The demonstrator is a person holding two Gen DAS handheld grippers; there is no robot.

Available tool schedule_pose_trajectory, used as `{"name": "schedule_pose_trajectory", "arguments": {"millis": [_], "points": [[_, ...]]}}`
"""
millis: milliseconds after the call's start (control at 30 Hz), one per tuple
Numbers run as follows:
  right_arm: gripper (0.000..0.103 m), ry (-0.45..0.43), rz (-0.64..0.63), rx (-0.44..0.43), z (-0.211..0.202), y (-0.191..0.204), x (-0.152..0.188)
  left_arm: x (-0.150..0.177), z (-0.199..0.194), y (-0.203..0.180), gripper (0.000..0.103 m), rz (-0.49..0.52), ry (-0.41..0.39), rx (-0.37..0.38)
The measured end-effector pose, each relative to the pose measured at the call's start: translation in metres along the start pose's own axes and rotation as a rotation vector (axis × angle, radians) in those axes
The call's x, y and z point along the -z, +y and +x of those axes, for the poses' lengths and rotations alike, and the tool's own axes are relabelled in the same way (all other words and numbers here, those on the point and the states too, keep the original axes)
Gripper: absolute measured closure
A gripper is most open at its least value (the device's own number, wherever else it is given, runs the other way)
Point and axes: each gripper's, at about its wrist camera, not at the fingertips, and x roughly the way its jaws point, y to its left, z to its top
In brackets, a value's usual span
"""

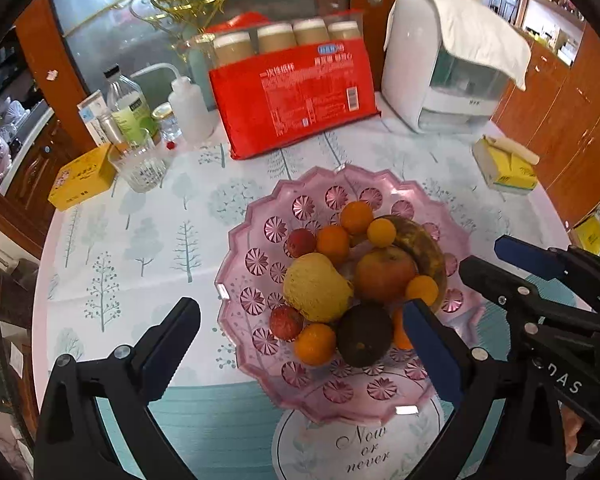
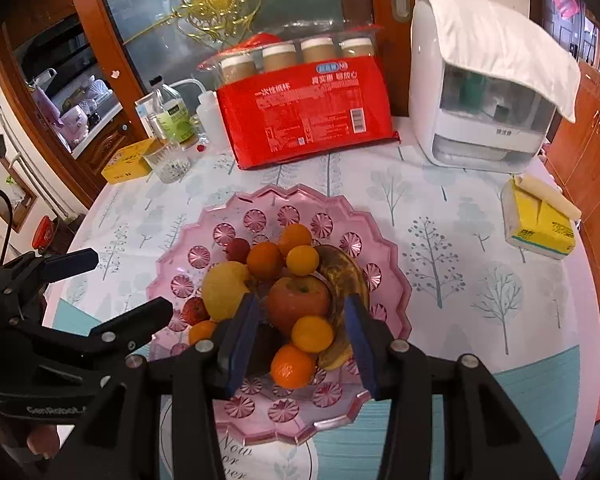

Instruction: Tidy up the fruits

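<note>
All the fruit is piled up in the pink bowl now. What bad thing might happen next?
The fruit is heaped in the pink bowl, so a nudge might send a small orange near the front rolling onto the table. The left gripper and right gripper hover open, close together over the pile; they might bump each other or the apple. The drinking glass nearby might tip.

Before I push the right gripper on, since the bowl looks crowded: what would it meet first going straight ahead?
Probably the small orange at the near side of the pink bowl, lying between the right gripper and its open jaws; depth is unclear.
</note>
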Motion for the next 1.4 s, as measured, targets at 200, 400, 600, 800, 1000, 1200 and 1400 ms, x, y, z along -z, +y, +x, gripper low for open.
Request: {"name": "schedule_pose_trajectory", "arguments": {"millis": [200, 400, 600, 800, 1000, 1200, 1400], "points": [[0.058, -0.027, -0.004, -0.014, -0.024, 0.005, 0.009, 0.017, -0.031, -0.004, 0.002, -0.018, -0.050, -0.016], [0.058, -0.035, 0.003, -0.026, -0.044, 0.006, 0.027, 0.041, -0.054, -0.014, 0.002, -0.039, -0.089, -0.028], [0.058, -0.049, 0.013, -0.029, -0.065, 0.008, 0.059, 0.075, -0.078, -0.023, 0.002, -0.066, -0.118, -0.005], [0.058, -0.058, -0.005, -0.027, -0.094, 0.018, 0.103, 0.117, -0.103, -0.027, 0.002, -0.093, -0.131, -0.009], [0.058, -0.070, -0.015, -0.032, -0.126, 0.031, 0.141, 0.158, -0.131, -0.027, 0.002, -0.128, -0.135, -0.035], [0.053, -0.081, 0.003, -0.029, -0.148, 0.041, 0.161, 0.186, -0.151, -0.024, 0.002, -0.167, -0.135, -0.070], [0.053, -0.116, -0.027, 0.004, -0.166, 0.055, 0.170, 0.195, -0.163, -0.024, 0.002, -0.171, -0.146, -0.104]]}}
